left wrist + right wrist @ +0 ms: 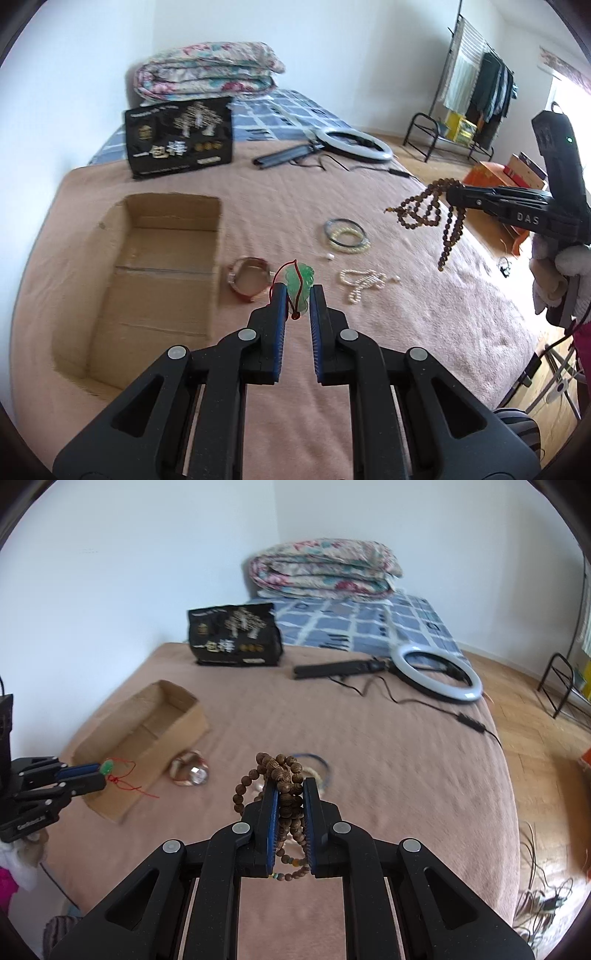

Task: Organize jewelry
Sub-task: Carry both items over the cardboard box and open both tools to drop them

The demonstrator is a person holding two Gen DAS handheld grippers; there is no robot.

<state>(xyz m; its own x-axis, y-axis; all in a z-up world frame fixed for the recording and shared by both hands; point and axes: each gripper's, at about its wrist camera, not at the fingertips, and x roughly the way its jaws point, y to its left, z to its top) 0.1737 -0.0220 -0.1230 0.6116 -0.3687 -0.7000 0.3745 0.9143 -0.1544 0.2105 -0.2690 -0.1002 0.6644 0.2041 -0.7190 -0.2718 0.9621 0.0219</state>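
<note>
While the left gripper (298, 295) pinches a green pendant (301, 284) and the right gripper (290, 794) clamps wooden beads (286, 775), both hang above the bed. The box (155, 266) sits at nine o'clock; dangling bead loops could snag its rim, or the pendant might slip free

Ring light (437, 674), folded quilt (323, 566)

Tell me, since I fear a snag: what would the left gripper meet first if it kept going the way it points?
Probably bare blanket. The left gripper, shut on the green pendant, aims between the watch and pearl necklace; depth is unclear.
</note>
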